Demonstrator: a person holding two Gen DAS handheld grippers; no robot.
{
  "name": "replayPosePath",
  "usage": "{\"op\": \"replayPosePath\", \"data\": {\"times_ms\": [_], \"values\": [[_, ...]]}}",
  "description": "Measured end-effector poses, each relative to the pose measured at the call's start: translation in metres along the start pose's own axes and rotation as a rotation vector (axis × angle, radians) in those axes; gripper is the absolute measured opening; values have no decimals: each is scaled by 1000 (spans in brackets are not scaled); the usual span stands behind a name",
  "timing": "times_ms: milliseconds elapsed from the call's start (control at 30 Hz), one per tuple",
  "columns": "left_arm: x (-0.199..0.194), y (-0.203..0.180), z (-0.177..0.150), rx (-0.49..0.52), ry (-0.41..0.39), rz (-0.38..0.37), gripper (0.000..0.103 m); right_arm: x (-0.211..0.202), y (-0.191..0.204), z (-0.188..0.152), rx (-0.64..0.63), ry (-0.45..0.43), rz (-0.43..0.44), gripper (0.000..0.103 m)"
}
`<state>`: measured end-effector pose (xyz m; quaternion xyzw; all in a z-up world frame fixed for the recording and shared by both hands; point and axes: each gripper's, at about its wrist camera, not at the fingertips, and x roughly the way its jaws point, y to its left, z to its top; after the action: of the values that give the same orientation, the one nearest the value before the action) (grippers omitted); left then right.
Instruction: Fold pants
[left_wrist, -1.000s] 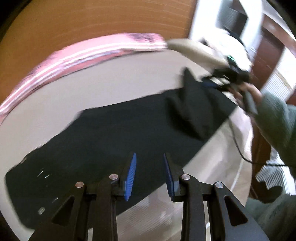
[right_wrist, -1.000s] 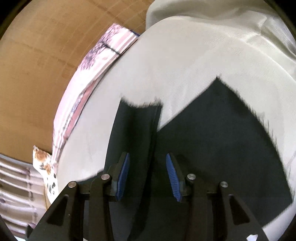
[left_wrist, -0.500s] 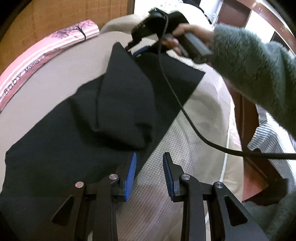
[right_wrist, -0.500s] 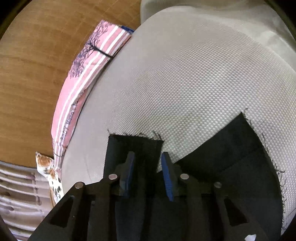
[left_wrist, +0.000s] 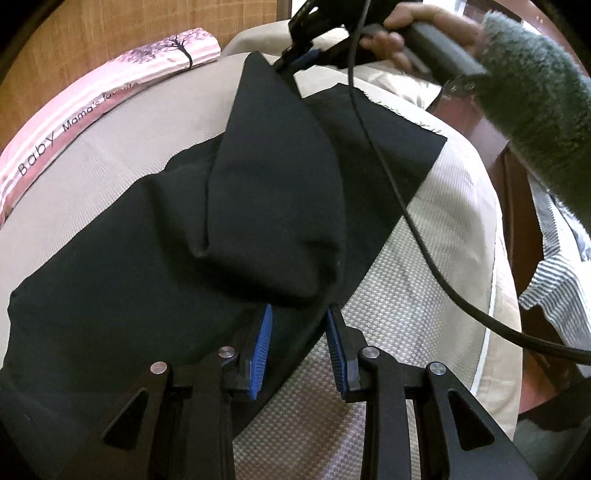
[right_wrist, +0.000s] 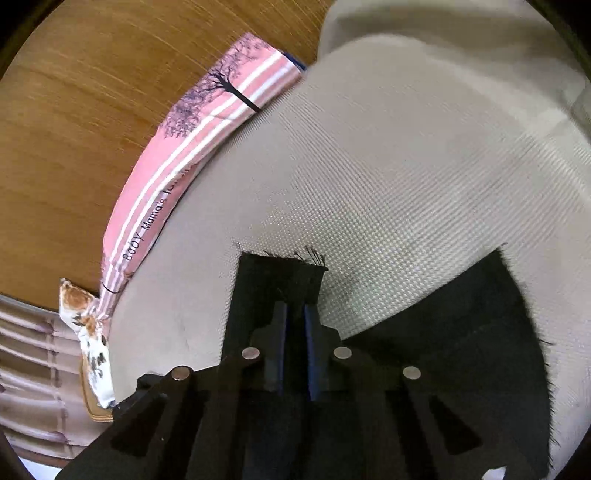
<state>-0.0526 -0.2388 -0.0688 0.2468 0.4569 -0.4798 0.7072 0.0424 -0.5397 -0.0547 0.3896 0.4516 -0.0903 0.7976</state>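
Note:
Black pants lie spread across a beige bed. One leg is pulled up off the bed into a peak. At its top my right gripper, held by a hand in a green fuzzy sleeve, grips the hem. In the right wrist view, the right gripper is closing tight, its blue pads pressing the frayed hem. The other leg lies flat to the right. My left gripper is open low over the pants' near edge, with cloth under its left finger.
A pink striped roll printed with a tree lies along the bed's far side against a wooden headboard. A black cable hangs from the right gripper across the pants. Striped cloth lies off the bed's right edge.
The right gripper shut on the leg hem and rose with it. The left gripper swept along the pants toward the leg end and dropped closer to the near edge, staying open.

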Motion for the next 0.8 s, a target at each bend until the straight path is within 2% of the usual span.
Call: {"op": "replayPosePath", "data": {"times_ms": [67, 133, 267, 367, 533, 800], "values": [[-1, 0, 1, 4, -8, 3, 30, -11, -1, -2, 8, -11, -54, 9], [-1, 0, 0, 11, -21, 4, 20, -16, -7, -4, 21, -15, -113, 9], [-4, 6, 4, -17, -30, -6, 13, -19, -30, -10, 67, -17, -162, 11], [-11, 16, 7, -67, -53, -32, 12, -25, -43, -11, 97, -40, -118, 11], [-23, 40, 10, -168, -96, -77, 12, -23, -51, -19, 127, -14, -65, 12], [-20, 38, 11, -163, -85, -66, 12, -5, -55, -20, 144, 0, -67, 12]]}}
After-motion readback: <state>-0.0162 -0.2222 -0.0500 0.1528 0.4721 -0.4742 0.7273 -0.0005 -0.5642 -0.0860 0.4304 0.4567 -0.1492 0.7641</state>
